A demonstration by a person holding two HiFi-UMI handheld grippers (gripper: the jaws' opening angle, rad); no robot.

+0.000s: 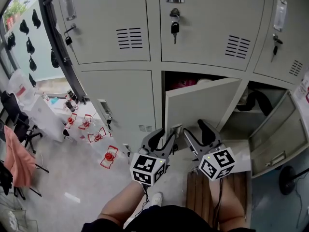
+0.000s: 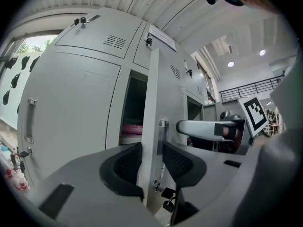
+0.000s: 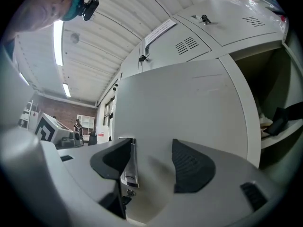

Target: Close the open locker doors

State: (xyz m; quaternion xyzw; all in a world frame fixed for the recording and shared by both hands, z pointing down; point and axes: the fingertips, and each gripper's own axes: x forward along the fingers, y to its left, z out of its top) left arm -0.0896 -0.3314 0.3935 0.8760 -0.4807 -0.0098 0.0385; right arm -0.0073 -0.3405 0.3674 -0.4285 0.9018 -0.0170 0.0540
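The middle locker door (image 1: 200,105) stood partly open, swung out toward me, and its free edge (image 2: 150,126) ran straight up between the jaws of the left gripper (image 1: 166,133). Those jaws were parted, with a pad close on either side of the sheet metal, and as far as I could see neither was pressing on it. My main worry was the pad on the inner side of the door. If I pushed the door home with the edge straddled like that, I judged that jaw would get pinched between door and locker frame (or stop the door short of latching). The keys (image 2: 166,197) hanging under the handle (image 2: 163,141) could also snag on the other jaw.

The right gripper (image 1: 195,128) held nothing. Its jaws (image 3: 151,162) were spread wide and faced the door's flat outer face (image 3: 189,108), with the handle (image 3: 129,167) just beside one pad. I could not tell whether it touched the panel. An off-centre shove there might skid off the smooth face.

The lower right locker's door (image 1: 277,134) gaped open too, well off to that side, and it remained to be dealt with.

Both grippers pointed level at the lockers, side by side and close together, with their marker cubes toward me and my forearms reaching forward beneath them.
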